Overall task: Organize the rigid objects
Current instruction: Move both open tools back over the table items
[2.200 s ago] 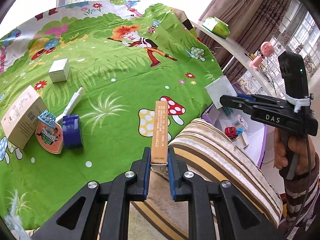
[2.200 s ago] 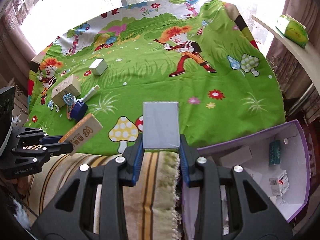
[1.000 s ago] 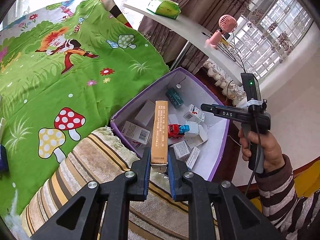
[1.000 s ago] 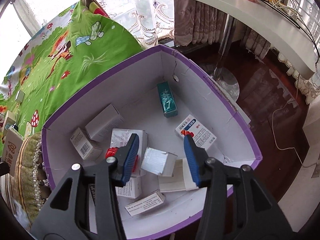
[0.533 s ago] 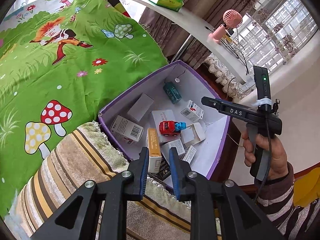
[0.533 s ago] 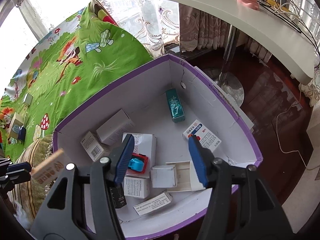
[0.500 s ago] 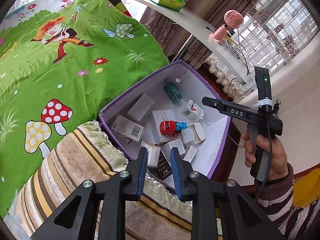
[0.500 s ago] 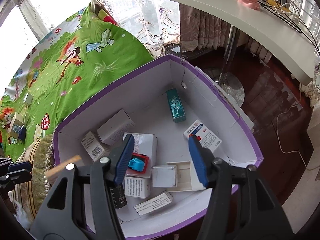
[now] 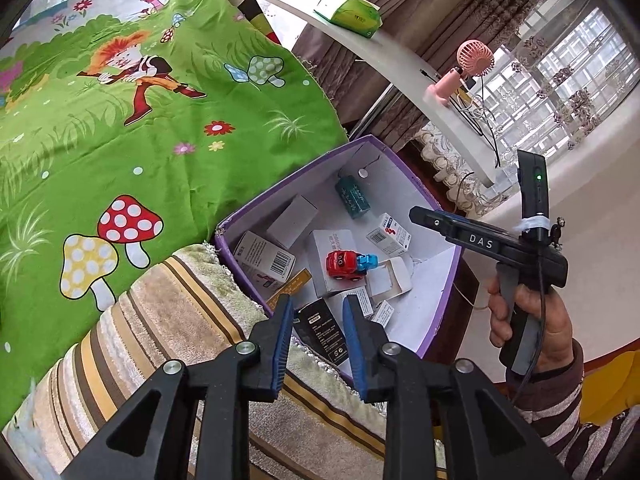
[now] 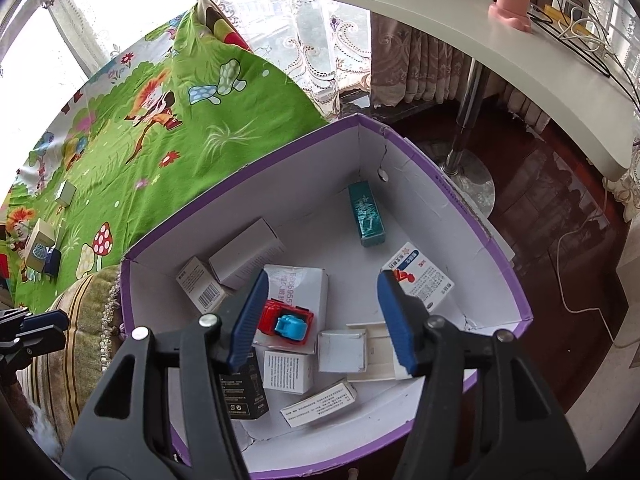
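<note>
A purple box [image 9: 424,196] with a white inside stands beside the bed and holds several small cartons, a teal box [image 10: 366,214], a black box [image 9: 324,330] and a red and blue toy car [image 10: 286,322]. The long orange box [image 9: 290,284] lies inside it by the near wall. My left gripper [image 9: 316,344] is open and empty above the box's near edge. My right gripper [image 10: 324,316] is open and empty over the box; it also shows in the left wrist view [image 9: 424,218]. A square white carton [image 10: 342,350] lies between its fingers' line of sight.
A striped towel [image 9: 168,340] lies on the bed edge next to the box. The green cartoon bedsheet [image 9: 120,120] carries a few boxes [image 10: 40,240] far left. A white curved shelf [image 10: 520,60] with a pink fan [image 9: 460,76] and a green pack [image 9: 348,14] stands behind.
The left gripper has opened and dropped the orange box into the purple box. The right gripper, which let its white carton go earlier, has lifted back a little, still open.
</note>
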`<state>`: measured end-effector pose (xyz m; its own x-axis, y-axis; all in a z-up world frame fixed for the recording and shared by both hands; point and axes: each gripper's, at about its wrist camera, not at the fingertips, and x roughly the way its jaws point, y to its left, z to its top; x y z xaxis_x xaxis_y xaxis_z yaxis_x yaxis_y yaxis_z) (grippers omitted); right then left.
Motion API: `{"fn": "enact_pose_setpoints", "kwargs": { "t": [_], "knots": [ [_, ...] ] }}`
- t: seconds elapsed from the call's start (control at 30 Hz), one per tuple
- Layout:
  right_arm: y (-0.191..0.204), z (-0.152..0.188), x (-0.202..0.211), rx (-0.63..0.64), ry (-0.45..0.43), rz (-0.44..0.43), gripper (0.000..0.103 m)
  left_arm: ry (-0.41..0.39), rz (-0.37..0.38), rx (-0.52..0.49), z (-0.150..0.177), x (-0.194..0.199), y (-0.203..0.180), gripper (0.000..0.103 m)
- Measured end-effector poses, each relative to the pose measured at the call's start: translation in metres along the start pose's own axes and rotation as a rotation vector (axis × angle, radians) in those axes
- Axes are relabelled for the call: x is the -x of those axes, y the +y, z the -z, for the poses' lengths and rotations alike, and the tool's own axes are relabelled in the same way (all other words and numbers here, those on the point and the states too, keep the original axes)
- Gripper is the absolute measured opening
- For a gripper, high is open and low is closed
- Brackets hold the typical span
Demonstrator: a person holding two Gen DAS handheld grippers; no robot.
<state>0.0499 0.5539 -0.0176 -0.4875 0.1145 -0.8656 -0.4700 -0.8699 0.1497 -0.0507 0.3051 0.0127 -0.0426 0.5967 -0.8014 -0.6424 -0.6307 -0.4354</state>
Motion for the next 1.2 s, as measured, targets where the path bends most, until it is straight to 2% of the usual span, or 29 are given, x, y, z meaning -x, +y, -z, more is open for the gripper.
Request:
{"fn": "enact_pose_setpoints", "kwargs": {
  "t": [0.23,0.47,0.63,0.97,1.2],
  "knots": [
    [0.025,-0.004,0.003,0.040,-0.003,-0.026,0.063,-0.046,-0.017,0.044,0.001,0.019,0.019,0.027],
    [0.061,-0.008,0.006,0.105,-0.005,-0.062,0.066,-0.104,-0.060,0.105,0.006,0.047,0.056,0.027],
    [0.085,-0.011,0.009,0.150,-0.012,-0.078,0.067,-0.134,-0.112,0.168,0.011,0.067,0.092,0.027],
    [0.128,-0.012,0.004,0.232,-0.001,-0.113,0.069,-0.170,-0.267,0.286,0.031,0.108,0.174,0.027],
    [0.161,-0.014,-0.003,0.287,0.009,-0.151,0.069,-0.139,-0.361,0.302,0.030,0.106,0.207,0.027]
  ]
}}
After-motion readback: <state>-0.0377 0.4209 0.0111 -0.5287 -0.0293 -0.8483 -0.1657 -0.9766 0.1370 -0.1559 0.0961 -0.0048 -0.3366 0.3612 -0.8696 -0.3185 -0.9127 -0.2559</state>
